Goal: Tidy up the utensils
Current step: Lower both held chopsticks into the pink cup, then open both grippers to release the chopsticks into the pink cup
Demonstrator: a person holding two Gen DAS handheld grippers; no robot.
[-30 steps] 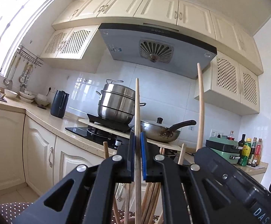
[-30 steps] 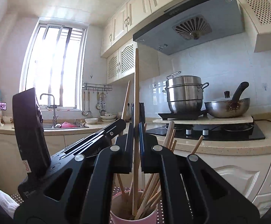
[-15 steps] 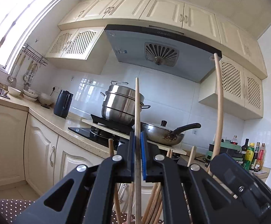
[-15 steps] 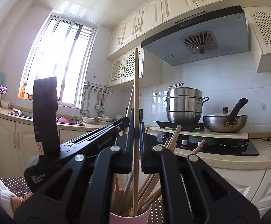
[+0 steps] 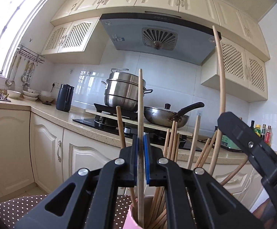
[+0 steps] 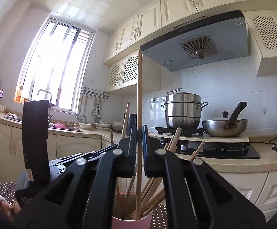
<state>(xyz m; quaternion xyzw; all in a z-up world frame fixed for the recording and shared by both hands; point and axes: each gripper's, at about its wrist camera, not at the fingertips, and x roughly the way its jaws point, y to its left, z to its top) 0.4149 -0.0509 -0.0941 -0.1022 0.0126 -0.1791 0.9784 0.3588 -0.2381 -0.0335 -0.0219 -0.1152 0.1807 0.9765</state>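
My left gripper [image 5: 140,140] is shut on an upright wooden chopstick [image 5: 140,103] whose lower end stands inside the pink cup [image 5: 129,220]. My right gripper [image 6: 139,132] is shut on a second, longer chopstick [image 6: 139,95]. Its lower end also reaches into the pink cup [image 6: 132,222]. Several more chopsticks [image 6: 153,187] lean in the cup. The two grippers face the cup from different sides. In the left wrist view the right gripper [image 5: 224,122] shows at the right with its chopstick [image 5: 220,72].
The cup stands on a brown polka-dot cloth [image 5: 14,208]. Behind it runs a kitchen counter with a steamer pot [image 5: 123,93], a wok [image 5: 165,116], a dark kettle [image 5: 64,100] and a sink [image 6: 62,126]. A person's hand [image 6: 7,206] is at the lower left.
My left gripper has sunk with its chopstick, and the pink cup's rim now shows below it. The right gripper has barely moved, still holding its chopstick in the cup.
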